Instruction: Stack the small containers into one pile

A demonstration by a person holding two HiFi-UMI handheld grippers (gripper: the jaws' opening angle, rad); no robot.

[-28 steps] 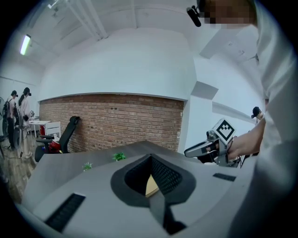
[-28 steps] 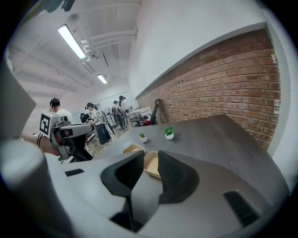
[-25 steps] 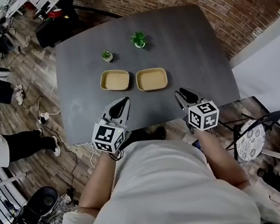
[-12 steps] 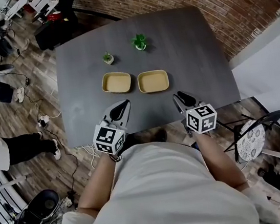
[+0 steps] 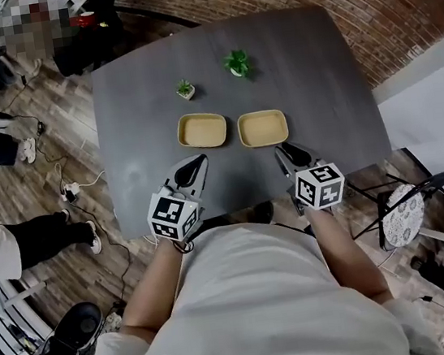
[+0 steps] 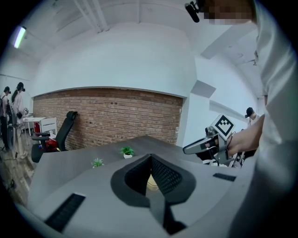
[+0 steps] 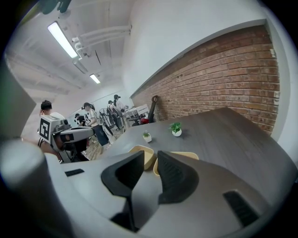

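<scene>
Dark grey table (image 5: 318,77), backed by a brick wall, carries the whole job. The left gripper (image 6: 149,157) has its jaw tips drawn together on nothing, while the right gripper (image 7: 150,155) holds its jaws apart and empty, likely readied to take a rim. Both hover over the table's near edge, short of the work and aimed at it. Ahead of them the left container (image 5: 203,130) and the right container (image 5: 262,127) lie side by side, close but apart, not yet stacked. Two small potted plants (image 5: 185,89) stand farther back, clear of the reach.
</scene>
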